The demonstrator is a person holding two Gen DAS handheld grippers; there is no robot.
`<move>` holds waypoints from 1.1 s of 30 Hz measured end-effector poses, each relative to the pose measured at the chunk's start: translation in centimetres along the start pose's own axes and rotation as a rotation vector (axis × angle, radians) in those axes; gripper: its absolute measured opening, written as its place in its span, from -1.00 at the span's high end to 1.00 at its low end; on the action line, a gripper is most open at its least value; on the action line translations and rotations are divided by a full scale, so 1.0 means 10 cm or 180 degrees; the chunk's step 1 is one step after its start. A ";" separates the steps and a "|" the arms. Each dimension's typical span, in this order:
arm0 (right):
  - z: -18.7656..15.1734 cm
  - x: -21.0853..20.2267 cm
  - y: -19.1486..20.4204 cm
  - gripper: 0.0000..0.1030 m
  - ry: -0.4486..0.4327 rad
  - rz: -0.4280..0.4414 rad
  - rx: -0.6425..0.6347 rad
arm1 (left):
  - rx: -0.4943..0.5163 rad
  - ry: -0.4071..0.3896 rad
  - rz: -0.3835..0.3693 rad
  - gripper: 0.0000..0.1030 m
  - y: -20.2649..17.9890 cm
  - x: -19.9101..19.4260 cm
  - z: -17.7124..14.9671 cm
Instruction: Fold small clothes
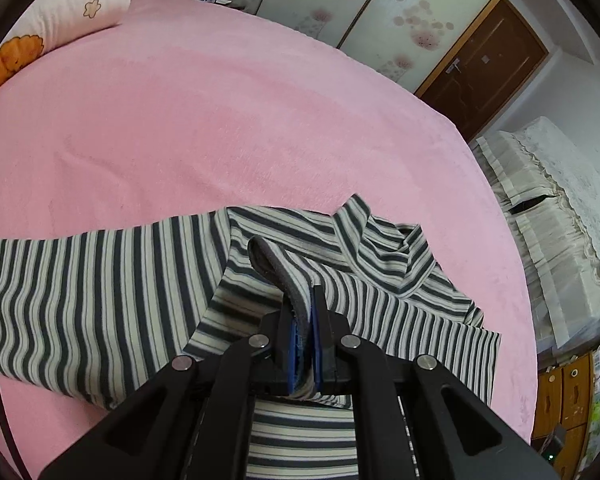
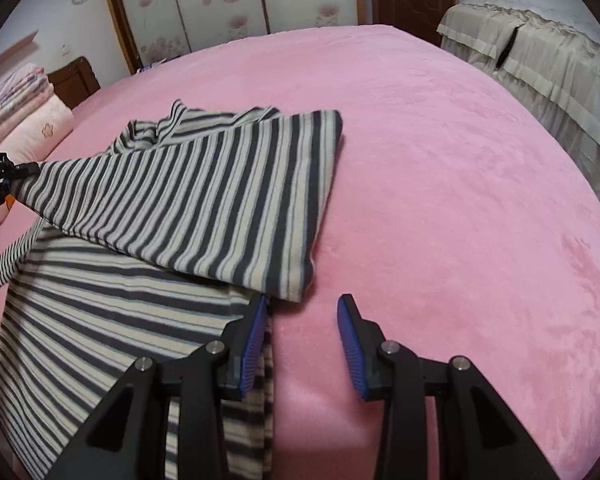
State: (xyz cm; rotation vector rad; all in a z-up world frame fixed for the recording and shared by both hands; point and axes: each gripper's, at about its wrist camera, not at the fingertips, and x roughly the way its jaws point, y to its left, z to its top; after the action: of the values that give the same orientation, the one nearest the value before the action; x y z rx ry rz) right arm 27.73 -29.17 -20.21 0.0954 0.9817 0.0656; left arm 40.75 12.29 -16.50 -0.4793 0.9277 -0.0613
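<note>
One garment lies on the bed: a soft knit striped top [image 2: 204, 196], banded in dark grey and cream with thin pale lines running through the cream, spread over a fuzzy pink blanket [image 2: 460, 200] that covers the whole mattress. The blanket's nap looks short and plush, with faint creases pressed into it. The top's high ribbed collar [image 1: 384, 248] stands rumpled toward the far side, and one long sleeve [image 1: 80, 280] stretches away flat across the pink. The left gripper [image 1: 306, 320] is clamped tight on a dark hemmed edge of the top, the fabric pinched between its two blue ridged pads and curling up out of them in a loop; seen from the right wrist view, that pull lifts a broad flap of the cloth over the lower layer, its folded edge neat and rounded at the corner. The right gripper [image 2: 302, 332] hangs partly spread and holds nothing, its left pad just at the edge of the bottom layer, its right pad over bare blanket. Both tools are matte black plastic with silver pivot pins. A pale pink quilted pillow [image 1: 80, 4] with one outlined flower sits at the bed's head, and a second bed [image 2: 540, 64] draped in beige cloth stands alongside.
</note>
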 end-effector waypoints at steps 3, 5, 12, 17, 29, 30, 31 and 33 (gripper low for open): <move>0.04 0.04 -0.03 0.30 0.0005 -0.0019 -0.0014 | -0.0017 -0.0029 -0.0004 0.92 -0.02 -0.01 0.01; 0.07 0.05 -0.03 0.30 0.0013 0.0016 0.0039 | -0.0005 -0.0065 0.0002 0.92 -0.03 -0.03 0.05; 0.15 0.06 -0.03 0.30 0.0003 0.0185 0.0195 | -0.0074 -0.0200 0.0046 0.92 0.06 -0.13 0.20; 0.17 0.12 0.03 0.81 0.0001 0.0233 0.0165 | -0.0129 -0.0093 0.0120 0.91 0.18 0.02 0.18; 0.05 0.04 0.06 0.90 -0.0097 -0.0184 0.0250 | -0.0128 0.0153 0.0409 0.91 0.47 0.48 -0.01; 0.04 0.06 0.05 0.91 -0.0083 -0.0218 0.0269 | -0.0143 0.0172 0.0423 0.90 0.50 0.52 -0.02; 0.02 0.08 0.04 0.91 -0.0054 -0.0225 0.0296 | -0.0145 0.0193 0.0430 0.90 0.53 0.55 -0.04; -0.01 0.14 0.00 1.00 0.0011 -0.0304 0.0347 | -0.0132 0.0223 0.0460 0.87 0.56 0.61 -0.07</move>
State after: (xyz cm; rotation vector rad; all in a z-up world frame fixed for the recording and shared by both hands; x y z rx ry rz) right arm 28.45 -29.01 -21.40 0.1482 0.9918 -0.0754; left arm 43.00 15.47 -23.79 -0.4495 1.0316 0.0727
